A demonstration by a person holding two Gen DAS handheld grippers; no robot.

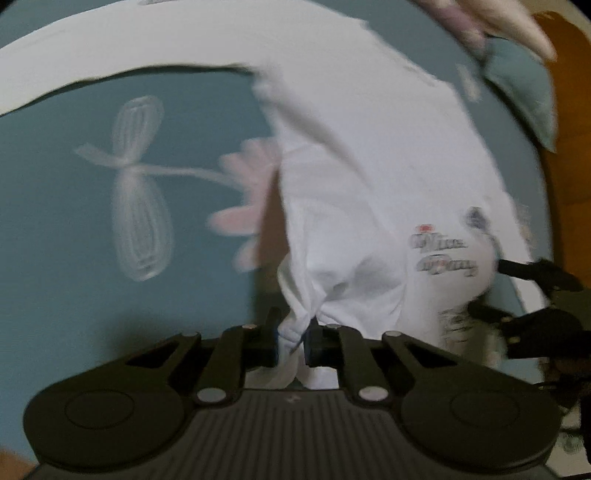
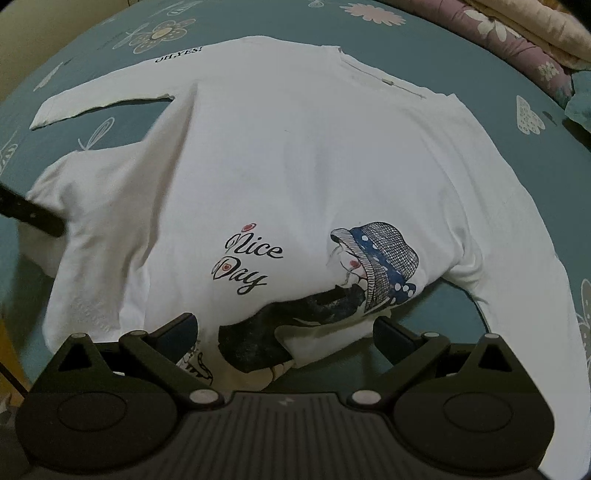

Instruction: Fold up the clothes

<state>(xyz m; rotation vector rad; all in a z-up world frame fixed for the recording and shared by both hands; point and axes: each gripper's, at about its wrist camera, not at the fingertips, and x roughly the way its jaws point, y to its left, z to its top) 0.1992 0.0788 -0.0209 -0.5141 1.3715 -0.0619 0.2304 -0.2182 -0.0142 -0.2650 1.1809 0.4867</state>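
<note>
I have the left gripper (image 1: 293, 341) clenched on a bunched corner of the white shirt (image 2: 295, 166), the cloth pinched between the two fingers (image 1: 271, 341) and pulled up off the bed. The left wrist view is smeared, so I cannot say how much fabric sits in that pinch. The right gripper (image 2: 286, 338) is released, its fingers (image 2: 391, 341) spread wide on either side of the shirt's near hem, with the printed hat figure (image 2: 376, 266) just beyond them; they hold nothing.

The shirt lies spread across the teal bedsheet (image 2: 535, 177), ahead of the right fingers, the "Nice Day" lettering (image 2: 247, 262) facing up, one long sleeve (image 2: 103, 99) stretched away to the far left and the other running out to the right of the right fingers. A folded quilt (image 2: 517, 33) sits well beyond, at the far right edge of the bed.

My worry is the thin pinch on the left: if I only have a single layer or a small tuck, it may slip out as I carry the side over. With the right fingers not pinning anything, the whole shirt could also drag across the sheet instead of creasing, giving a skewed fold. The far sleeve may trail and bunch under the body.
</note>
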